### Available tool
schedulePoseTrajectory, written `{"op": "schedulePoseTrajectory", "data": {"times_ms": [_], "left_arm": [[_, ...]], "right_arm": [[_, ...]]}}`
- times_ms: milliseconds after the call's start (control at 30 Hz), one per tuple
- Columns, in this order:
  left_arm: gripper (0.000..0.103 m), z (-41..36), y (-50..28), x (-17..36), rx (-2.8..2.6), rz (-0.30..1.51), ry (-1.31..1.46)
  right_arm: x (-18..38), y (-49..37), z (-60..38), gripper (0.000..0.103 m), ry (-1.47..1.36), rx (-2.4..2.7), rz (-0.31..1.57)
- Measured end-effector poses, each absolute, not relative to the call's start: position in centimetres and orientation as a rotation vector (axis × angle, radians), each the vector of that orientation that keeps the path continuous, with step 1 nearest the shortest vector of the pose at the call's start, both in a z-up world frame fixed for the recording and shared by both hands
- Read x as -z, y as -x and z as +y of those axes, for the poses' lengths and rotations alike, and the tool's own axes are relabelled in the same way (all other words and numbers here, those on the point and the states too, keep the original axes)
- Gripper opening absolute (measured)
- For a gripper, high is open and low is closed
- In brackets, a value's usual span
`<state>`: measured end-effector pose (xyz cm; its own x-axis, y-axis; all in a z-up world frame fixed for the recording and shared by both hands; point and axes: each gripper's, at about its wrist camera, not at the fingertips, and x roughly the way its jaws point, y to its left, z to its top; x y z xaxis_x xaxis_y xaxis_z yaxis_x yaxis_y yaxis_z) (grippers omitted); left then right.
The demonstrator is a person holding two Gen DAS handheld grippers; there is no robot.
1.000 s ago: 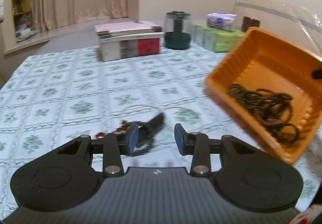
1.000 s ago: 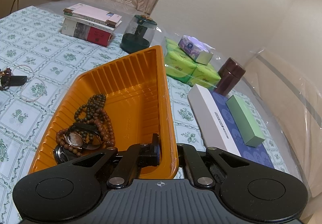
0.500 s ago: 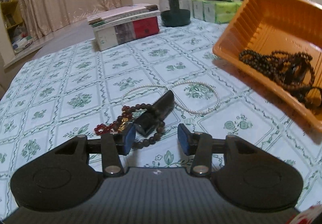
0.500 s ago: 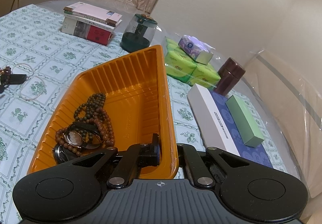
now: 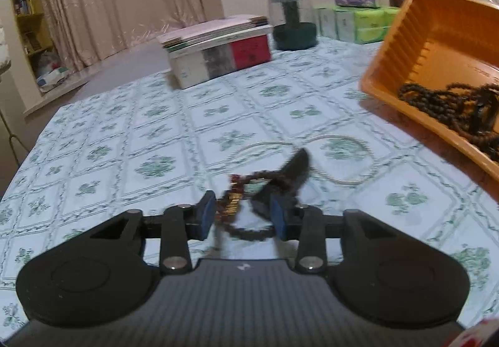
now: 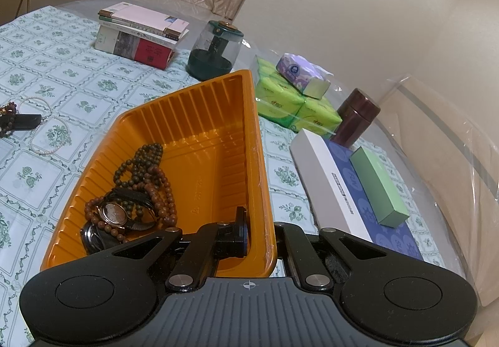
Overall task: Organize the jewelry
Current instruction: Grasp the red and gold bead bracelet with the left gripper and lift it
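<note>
A dark bead bracelet (image 5: 246,234) with red beads and a black strap-like piece (image 5: 293,169) lie on the patterned tablecloth. My left gripper (image 5: 242,217) is low over them and its jaws are closing, with the bracelet and the strap's end between the blue pads; blur hides whether the pads press. A white pearl necklace (image 5: 352,181) lies just beyond. My right gripper (image 6: 265,234) is shut on the near wall of the orange tray (image 6: 252,128), which holds brown bead strings (image 6: 143,166) and a wristwatch (image 6: 113,212). From the left wrist the tray (image 5: 436,44) shows at the right.
A stack of books (image 5: 218,56) and a dark green jar (image 5: 293,22) stand at the back. Green tissue packs (image 6: 293,103), a brown flask (image 6: 355,116) and a long white-and-blue box (image 6: 330,184) with a green box (image 6: 377,188) on it lie right of the tray.
My left gripper came down and forward until the bracelet and black strap sit between its pads, and the jaws have narrowed. The right gripper and tray have not moved.
</note>
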<state>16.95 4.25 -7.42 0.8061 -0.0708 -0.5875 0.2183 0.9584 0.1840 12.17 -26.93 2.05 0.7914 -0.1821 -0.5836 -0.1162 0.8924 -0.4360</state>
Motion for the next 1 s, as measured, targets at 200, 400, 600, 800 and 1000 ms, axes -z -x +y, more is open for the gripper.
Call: {"op": "schedulePoseTrajectory", "data": {"times_ms": [200, 400, 600, 800, 1000], "left_arm": [[0.023, 4.5, -18.2, 7.4, 0.189, 0.633, -0.335], [0.019, 3.9, -18.5, 8.7, 0.221, 0.671, -0.454], [0.006, 4.0, -18.7, 8.7, 0.211, 0.681, -0.464], [0.005, 5.0, -18.1, 6.6, 0.206, 0.656, -0.395], [0.005, 6.2, -17.6, 3.7, 0.189, 0.613, -0.315]], "right_arm": [[-2.1, -12.2, -27.0, 0.004, 0.476, 0.038, 0.664], [-2.0, -12.3, -27.0, 0.004, 0.476, 0.038, 0.665], [-2.0, -12.3, -27.0, 0.004, 0.478, 0.038, 0.665], [-2.1, -12.3, -27.1, 0.004, 0.476, 0.038, 0.664], [-2.0, -12.3, -27.1, 0.004, 0.477, 0.037, 0.662]]}}
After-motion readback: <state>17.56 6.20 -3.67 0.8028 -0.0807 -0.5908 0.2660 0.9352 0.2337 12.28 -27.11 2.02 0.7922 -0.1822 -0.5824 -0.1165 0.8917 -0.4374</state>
